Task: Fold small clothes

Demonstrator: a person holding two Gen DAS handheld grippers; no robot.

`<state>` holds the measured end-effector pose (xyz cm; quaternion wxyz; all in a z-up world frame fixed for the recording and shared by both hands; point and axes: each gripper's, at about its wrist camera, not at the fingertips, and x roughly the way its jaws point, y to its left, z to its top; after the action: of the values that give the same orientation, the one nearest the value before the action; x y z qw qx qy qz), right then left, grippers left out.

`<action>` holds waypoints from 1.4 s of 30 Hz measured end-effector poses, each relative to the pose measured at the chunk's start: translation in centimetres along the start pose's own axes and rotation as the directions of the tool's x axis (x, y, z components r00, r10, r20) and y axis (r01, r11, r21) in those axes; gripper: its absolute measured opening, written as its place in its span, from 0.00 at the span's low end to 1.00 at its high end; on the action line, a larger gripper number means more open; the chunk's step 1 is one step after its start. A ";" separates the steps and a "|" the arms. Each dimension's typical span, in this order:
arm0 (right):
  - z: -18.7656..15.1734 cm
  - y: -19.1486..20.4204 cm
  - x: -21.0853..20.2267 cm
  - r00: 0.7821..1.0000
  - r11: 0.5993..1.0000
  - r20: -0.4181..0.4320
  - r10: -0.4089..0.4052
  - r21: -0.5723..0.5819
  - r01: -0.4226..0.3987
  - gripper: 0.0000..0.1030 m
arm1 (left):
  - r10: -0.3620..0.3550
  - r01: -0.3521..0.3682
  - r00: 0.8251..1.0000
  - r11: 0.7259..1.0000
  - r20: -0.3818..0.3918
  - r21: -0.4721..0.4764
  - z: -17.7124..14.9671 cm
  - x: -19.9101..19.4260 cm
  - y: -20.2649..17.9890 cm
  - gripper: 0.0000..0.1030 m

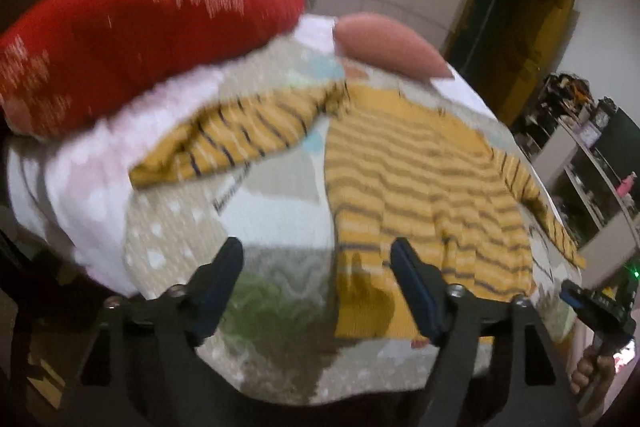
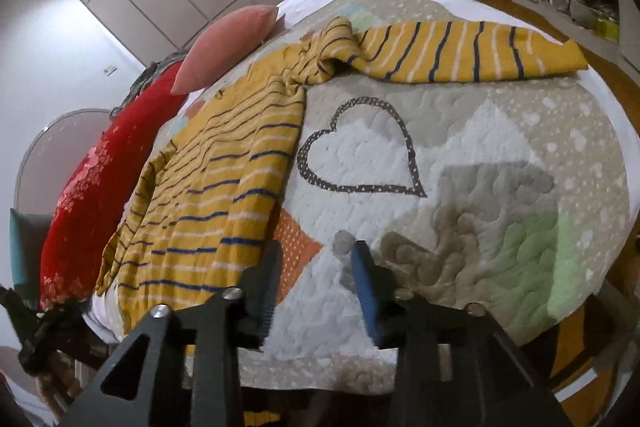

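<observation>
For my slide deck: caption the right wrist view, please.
Open right gripper hovers over a patchwork quilt beside a yellow striped top, one sleeve spread out.

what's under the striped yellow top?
The striped yellow top lies spread on the patchwork quilt; an orange dotted patch and a dotted heart outline show beside it. The quilt pattern beneath the body is covered.

Left tongs (image 1: 316, 259): black angular frame, silver screws showing at lower frame, dark blue pads lining the fingers (image 1: 412, 287). Right tongs (image 2: 316, 267): matching black frame, silver screws, one blue pad showing.
</observation>
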<state>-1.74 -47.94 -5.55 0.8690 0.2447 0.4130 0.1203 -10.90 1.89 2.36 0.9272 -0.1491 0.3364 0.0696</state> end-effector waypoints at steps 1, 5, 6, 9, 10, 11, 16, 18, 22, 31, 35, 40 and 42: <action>0.1 0.1 0.0 1.000 1.000 0.000 -0.003 -0.004 0.003 0.42 | 0.014 -0.015 0.999 1.000 0.030 0.011 0.3 -0.5 -0.4 0.77; -0.1 0.6 0.2 1.000 0.999 -0.002 -0.023 -0.034 0.023 0.48 | 0.066 -0.075 0.989 0.995 0.134 0.065 1.3 -1.9 -1.5 0.82; 0.0 0.7 0.2 1.000 0.999 0.001 -0.027 -0.039 0.027 0.49 | 0.076 -0.090 0.983 0.993 0.168 0.075 1.5 -2.3 -1.8 0.86; 0.1 1.0 0.1 0.999 0.997 0.014 -0.043 -0.059 0.044 0.53 | 0.098 -0.123 0.958 0.989 0.268 0.079 2.0 -3.8 -2.2 0.99; 0.1 1.1 0.0 0.999 0.997 0.019 -0.049 -0.065 0.050 0.54 | 0.101 -0.129 0.951 0.989 0.291 0.077 2.2 -4.3 -2.2 1.00; 0.1 1.2 -0.1 0.998 0.996 0.023 -0.053 -0.071 0.054 0.55 | 0.102 -0.131 0.946 0.989 0.307 0.075 2.4 -4.6 -2.2 1.00; 0.1 1.4 0.0 0.998 0.995 0.022 -0.056 -0.077 0.058 0.57 | 0.111 -0.130 0.958 0.990 0.266 0.055 3.3 -4.4 -2.0 1.00; 0.1 1.4 0.1 0.998 0.995 0.018 -0.057 -0.075 0.058 0.57 | 0.109 -0.125 0.970 0.990 0.215 0.064 3.3 -3.6 -2.0 1.00; 0.0 1.4 0.4 0.998 0.996 0.009 -0.059 -0.072 0.060 0.57 | 0.088 -0.100 0.981 0.993 0.171 0.066 2.3 -2.7 -1.9 1.00; -0.1 1.2 0.7 0.998 0.996 -0.002 -0.062 -0.065 0.062 0.61 | 0.078 -0.088 0.986 0.994 0.148 0.061 1.7 -2.2 -2.0 1.00; -0.2 1.2 1.0 0.998 0.996 -0.012 -0.062 -0.060 0.061 0.62 | 0.081 -0.090 0.987 0.994 0.142 0.063 1.5 -2.0 -2.0 1.00; -0.3 1.2 1.3 0.998 0.996 -0.020 -0.062 -0.059 0.061 0.63 | 0.075 -0.083 0.989 0.995 0.130 0.058 1.5 -1.6 -1.9 1.00; -0.3 1.2 1.3 0.998 0.996 -0.022 -0.062 -0.059 0.060 0.63 | 0.074 -0.082 0.989 0.995 0.126 0.055 1.5 -1.5 -1.8 1.00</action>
<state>-1.16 -46.26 -5.99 0.8740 0.2051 0.4270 0.1085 -10.72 0.59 4.86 0.9469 -0.1035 0.2858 0.1048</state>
